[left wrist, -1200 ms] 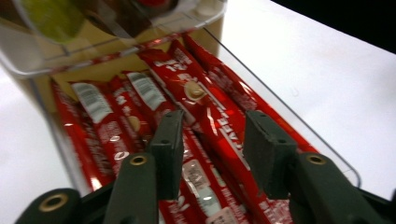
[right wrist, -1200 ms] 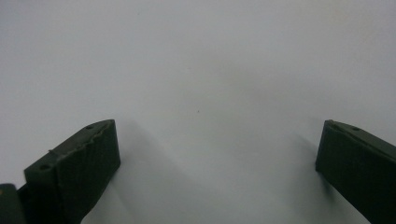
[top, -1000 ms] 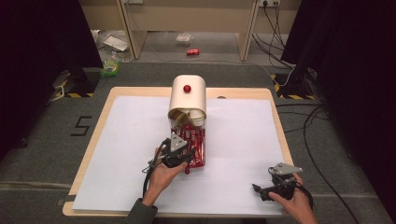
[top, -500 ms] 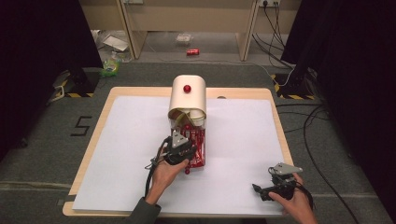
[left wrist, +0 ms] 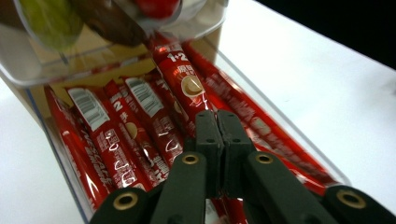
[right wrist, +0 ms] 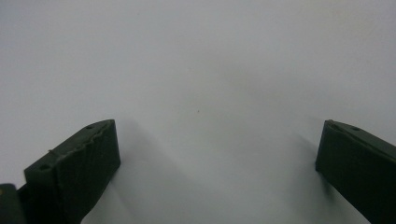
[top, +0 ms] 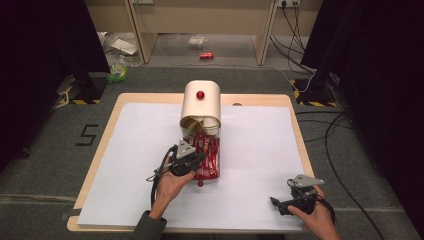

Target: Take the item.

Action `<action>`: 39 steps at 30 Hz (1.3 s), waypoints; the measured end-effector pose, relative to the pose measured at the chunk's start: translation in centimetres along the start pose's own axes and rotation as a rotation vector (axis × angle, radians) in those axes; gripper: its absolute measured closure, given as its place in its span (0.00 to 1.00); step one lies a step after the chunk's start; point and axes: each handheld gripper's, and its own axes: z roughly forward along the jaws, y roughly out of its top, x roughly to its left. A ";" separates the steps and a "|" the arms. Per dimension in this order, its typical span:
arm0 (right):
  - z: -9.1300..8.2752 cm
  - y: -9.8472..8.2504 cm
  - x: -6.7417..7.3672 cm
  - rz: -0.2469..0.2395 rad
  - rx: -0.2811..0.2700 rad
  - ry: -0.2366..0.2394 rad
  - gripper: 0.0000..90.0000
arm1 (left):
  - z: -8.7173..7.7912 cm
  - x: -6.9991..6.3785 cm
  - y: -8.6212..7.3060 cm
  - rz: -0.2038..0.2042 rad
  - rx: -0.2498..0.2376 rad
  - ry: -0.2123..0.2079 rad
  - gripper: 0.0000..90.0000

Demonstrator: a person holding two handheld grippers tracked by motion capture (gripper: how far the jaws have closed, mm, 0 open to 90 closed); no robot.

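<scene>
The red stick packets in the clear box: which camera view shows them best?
The left gripper view: the red stick packets lie side by side in the clear box, print and barcodes visible, with the left gripper closed over one. The high view shows them small, as a red patch. The right gripper view faces bare white table.

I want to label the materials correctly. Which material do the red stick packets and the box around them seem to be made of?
The red stick packets look like glossy plastic or foil film: bright glints, fine creases, printed barcodes. The box around them seems clear hard plastic, since the packets and table show through its wall. The left gripper is shut on one packet.
</scene>
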 end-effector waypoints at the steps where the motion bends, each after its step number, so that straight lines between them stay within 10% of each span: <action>1: 0.0 0.0 0.0 0.000 0.000 0.000 0.00 | -0.3 0.0 0.1 0.006 0.006 -0.007 0.97; 20: 0.0 0.0 0.0 0.001 0.001 0.000 0.00 | -3.5 0.9 -1.1 0.012 0.075 -0.026 0.97; 39: 0.0 0.0 0.0 0.000 0.000 0.000 0.00 | -6.4 1.4 -1.1 0.032 0.046 -0.017 0.97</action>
